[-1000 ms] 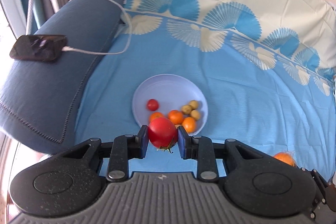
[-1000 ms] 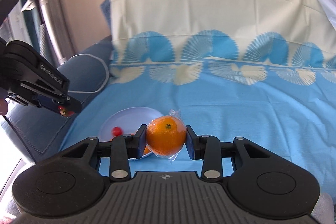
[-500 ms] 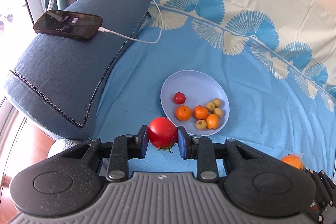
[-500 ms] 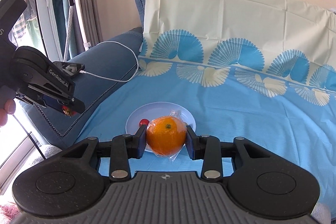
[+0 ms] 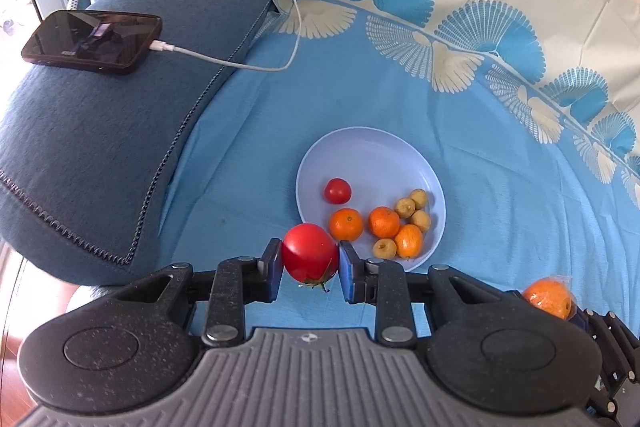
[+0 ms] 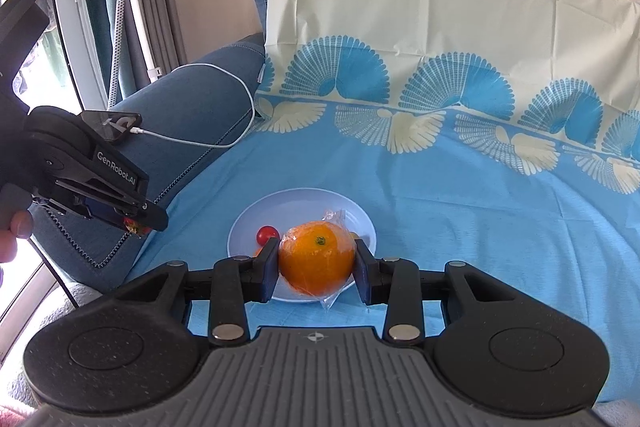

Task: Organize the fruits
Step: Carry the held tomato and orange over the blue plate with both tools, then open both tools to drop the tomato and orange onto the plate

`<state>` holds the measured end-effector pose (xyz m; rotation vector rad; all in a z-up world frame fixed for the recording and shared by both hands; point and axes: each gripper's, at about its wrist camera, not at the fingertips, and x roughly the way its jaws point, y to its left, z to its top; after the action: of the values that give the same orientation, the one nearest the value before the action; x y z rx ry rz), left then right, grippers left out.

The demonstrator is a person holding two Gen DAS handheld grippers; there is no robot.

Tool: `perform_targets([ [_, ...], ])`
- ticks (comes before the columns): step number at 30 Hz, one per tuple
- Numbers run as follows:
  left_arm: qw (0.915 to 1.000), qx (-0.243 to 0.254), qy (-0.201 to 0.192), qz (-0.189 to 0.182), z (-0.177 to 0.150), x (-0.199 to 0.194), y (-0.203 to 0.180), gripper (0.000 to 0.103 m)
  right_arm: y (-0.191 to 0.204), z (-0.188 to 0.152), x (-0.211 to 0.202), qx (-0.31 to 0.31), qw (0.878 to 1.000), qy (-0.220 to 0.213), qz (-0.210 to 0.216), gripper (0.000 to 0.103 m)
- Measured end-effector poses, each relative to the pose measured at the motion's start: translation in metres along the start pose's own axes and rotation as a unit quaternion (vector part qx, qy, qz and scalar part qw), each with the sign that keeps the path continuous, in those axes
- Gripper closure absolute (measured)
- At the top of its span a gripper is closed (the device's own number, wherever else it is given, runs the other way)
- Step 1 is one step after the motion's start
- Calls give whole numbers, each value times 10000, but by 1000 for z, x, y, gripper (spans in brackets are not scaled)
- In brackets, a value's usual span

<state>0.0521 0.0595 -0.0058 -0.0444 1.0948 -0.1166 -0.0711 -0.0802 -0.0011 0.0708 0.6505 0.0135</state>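
Two claws are loaded, one in each of your hands. Your left claw point(image 5: 310, 265) pinches a red tomato point(image 5: 309, 252) between its blue pads, stem end down, just off the near left edge of the pale plate point(image 5: 372, 155). Your right claw point(image 6: 316, 269) squeezes a plastic-wrapped orange point(image 6: 317, 258), and from its own camera that orange sits in front of the plate's near rim; in the left camera the same orange shows at the lower right, well apart from the plate. On the plate lie a small tomato point(image 5: 337, 190), three small oranges point(image 5: 378, 227) and four little yellowish fruits point(image 5: 412, 207), bunched toward the near right side. The plate rests on a blue sheet point(image 5: 500, 227) with a fan pattern spread over a sofa seat. On the dark blue armrest point(image 5: 100, 131) to the left lies a phone point(image 5: 93, 41) with a white cable point(image 5: 256, 67) plugged into it, looping toward the cushion.
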Motion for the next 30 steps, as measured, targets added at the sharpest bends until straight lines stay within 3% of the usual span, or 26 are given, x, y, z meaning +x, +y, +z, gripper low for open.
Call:
perform_targets([
  [15,9994,182,263,146,45,74,-24,71,-19,21,93,6,9997,249,13,64],
  [30,9965,585,500,311,62,143,-42,71,-28,22,164,-262,9979,589,69,64],
])
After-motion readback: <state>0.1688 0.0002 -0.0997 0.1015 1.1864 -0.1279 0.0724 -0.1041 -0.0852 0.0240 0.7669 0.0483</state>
